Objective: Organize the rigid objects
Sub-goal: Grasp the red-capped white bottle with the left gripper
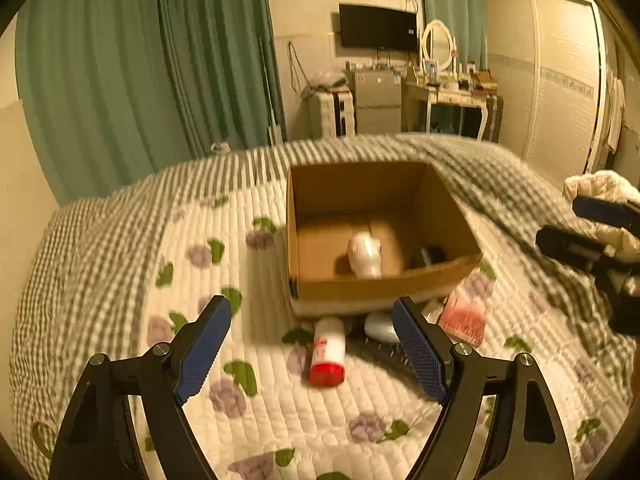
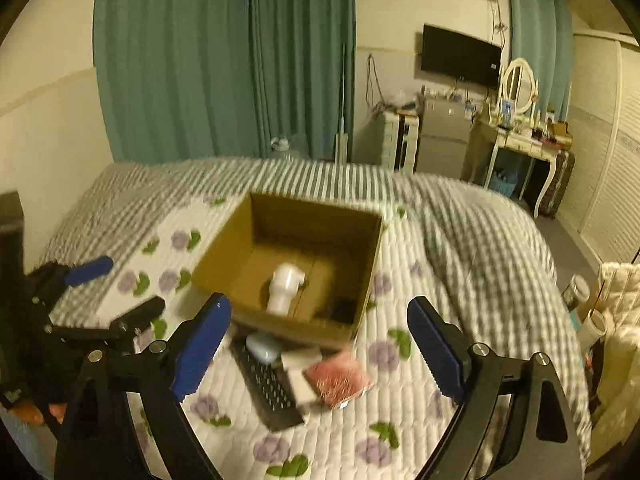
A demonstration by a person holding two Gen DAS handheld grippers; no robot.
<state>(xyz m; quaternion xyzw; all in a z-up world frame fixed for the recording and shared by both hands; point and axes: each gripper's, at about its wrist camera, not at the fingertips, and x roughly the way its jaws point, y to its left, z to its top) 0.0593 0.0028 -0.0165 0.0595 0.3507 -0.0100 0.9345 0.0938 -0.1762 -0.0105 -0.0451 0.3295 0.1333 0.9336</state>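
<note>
left gripper (image 1: 312, 354) spread, empty, red-capped white bottle (image 1: 328, 354) lying between its fingers, likely next pick | right gripper (image 2: 320, 346) spread, empty, above black grater (image 2: 268, 390) and pink packet (image 2: 340, 378) | cardboard box (image 1: 384, 286) just ahead, open-topped to collect items, white bottle (image 1: 364, 255) inside

Brown cardboard box (image 1: 384, 286); white bottle (image 1: 327, 351), red cap; quilt (image 1: 280, 412) white, purple flowers, green leaves; my fingers (image 1: 204, 346) blue-padded; curtains (image 1: 160, 64) green.
</note>
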